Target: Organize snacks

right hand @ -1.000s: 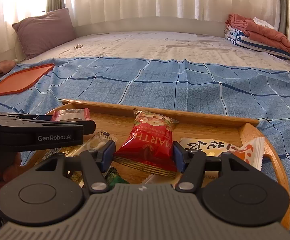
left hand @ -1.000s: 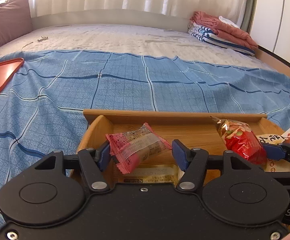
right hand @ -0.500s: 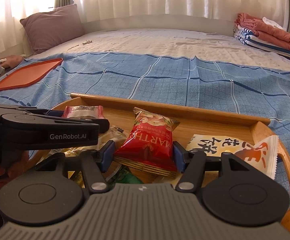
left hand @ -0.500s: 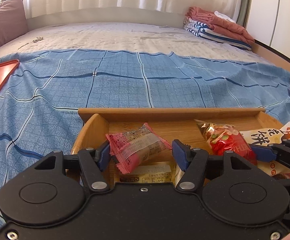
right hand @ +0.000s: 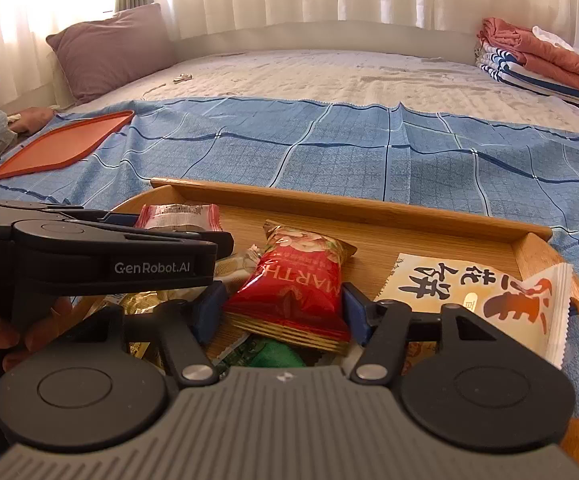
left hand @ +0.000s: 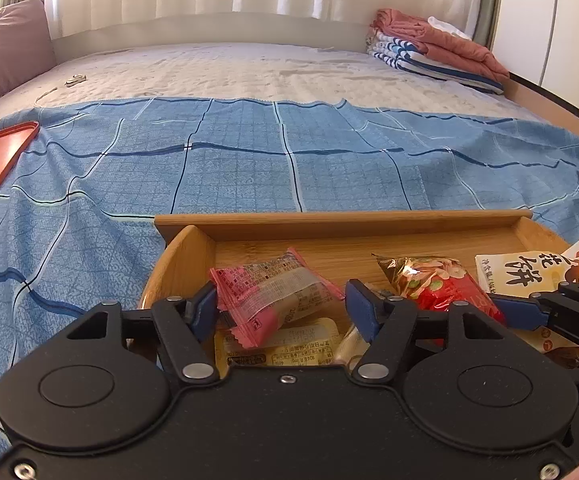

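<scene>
Left claw (left hand: 279, 308) just widened, right pad seemingly clear of pink packet (left hand: 269, 300); right claw (right hand: 279, 312) likewise, loosely flanking red bag (right hand: 293, 296). Both inside wooden tray (right hand: 369, 210) on bed.

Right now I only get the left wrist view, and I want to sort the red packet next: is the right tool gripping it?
Observer: The right tool has just been opening. The red packet lies between its fingers, apparently loose.
Operator: Anything under it?
Observer: A green packet, tucked beneath its near end.
Operator: And the tray's right end?
Observer: The wooden tray has a cut-out handle there, past the white packet.
</scene>
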A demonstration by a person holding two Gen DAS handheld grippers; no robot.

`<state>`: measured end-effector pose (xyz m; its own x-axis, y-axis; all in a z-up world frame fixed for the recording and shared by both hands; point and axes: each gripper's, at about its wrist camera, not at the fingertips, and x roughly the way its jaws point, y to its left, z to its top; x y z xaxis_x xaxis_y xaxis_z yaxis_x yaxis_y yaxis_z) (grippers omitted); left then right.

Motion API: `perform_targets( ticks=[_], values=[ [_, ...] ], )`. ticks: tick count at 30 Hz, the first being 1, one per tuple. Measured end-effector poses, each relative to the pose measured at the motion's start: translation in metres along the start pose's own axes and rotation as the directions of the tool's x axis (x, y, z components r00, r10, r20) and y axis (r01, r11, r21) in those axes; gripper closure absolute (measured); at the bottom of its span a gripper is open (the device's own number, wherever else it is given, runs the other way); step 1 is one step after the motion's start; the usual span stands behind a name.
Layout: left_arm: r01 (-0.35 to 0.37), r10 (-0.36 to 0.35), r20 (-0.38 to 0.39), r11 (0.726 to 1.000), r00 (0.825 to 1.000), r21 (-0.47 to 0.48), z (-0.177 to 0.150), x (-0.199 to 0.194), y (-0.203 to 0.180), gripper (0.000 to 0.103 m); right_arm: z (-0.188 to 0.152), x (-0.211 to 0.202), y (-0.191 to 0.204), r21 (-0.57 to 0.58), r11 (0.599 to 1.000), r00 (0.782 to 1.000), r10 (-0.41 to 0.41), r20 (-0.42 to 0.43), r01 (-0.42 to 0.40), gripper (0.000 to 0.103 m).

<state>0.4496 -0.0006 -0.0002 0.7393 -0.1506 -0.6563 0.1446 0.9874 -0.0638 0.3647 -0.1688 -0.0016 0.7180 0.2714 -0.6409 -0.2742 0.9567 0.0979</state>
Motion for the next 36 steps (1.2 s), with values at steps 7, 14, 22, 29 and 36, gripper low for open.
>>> perform_targets(
  ticks=[7,14,22,29,36],
  values=[
    [-0.004,0.004,0.002,1.000,1.000,-0.016,0.001,-0.007,0.002,0.032,0.001,-0.008,0.003,0.008,1.000,1.000,0.002,0.017,-0.002,0.018],
    [-0.040,0.039,0.026,0.999,0.999,0.035,0.002,-0.029,-0.003,0.027,0.002,-0.026,0.002,0.002,1.000,0.999,-0.019,0.032,0.019,0.015],
    [-0.047,0.044,0.045,0.998,0.998,0.053,0.008,-0.074,-0.006,0.025,0.004,-0.064,-0.002,0.023,0.998,0.996,-0.055,0.069,0.054,0.013],
    [-0.065,0.060,0.079,0.996,0.995,0.061,0.012,-0.133,-0.011,0.021,0.003,-0.112,-0.001,0.015,0.997,0.992,-0.070,0.100,0.069,0.011],
    [-0.070,0.065,0.086,0.996,0.994,0.060,0.003,-0.197,-0.017,0.020,-0.004,-0.169,0.004,0.029,0.997,0.986,-0.079,0.150,0.075,0.006]
  ],
)
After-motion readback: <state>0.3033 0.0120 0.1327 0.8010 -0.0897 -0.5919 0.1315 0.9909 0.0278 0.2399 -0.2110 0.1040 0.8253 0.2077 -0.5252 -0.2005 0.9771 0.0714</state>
